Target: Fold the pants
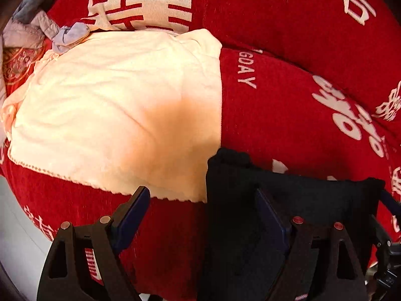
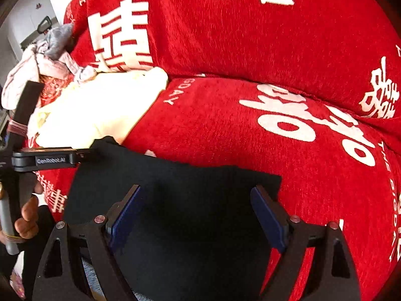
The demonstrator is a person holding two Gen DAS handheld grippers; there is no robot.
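Note:
The black pants (image 2: 190, 200) lie folded flat on the red sofa cover (image 2: 225, 125), near its front edge. They also show in the left wrist view (image 1: 288, 190) at the lower right. My right gripper (image 2: 198, 210) is open, its blue pads standing over the middle of the pants. My left gripper (image 1: 203, 208) is open over the pants' left edge: its right finger is above the black cloth, its left finger above the red cover. In the right wrist view, the left gripper (image 2: 50, 159) shows from the side at the pants' far left corner.
A cream towel (image 1: 120, 115) lies on the seat left of the pants. Grey and pink clothes (image 1: 37, 27) are heaped at the far left. The red back cushion (image 2: 238, 30) with white characters rises behind. The sofa's front edge is near my grippers.

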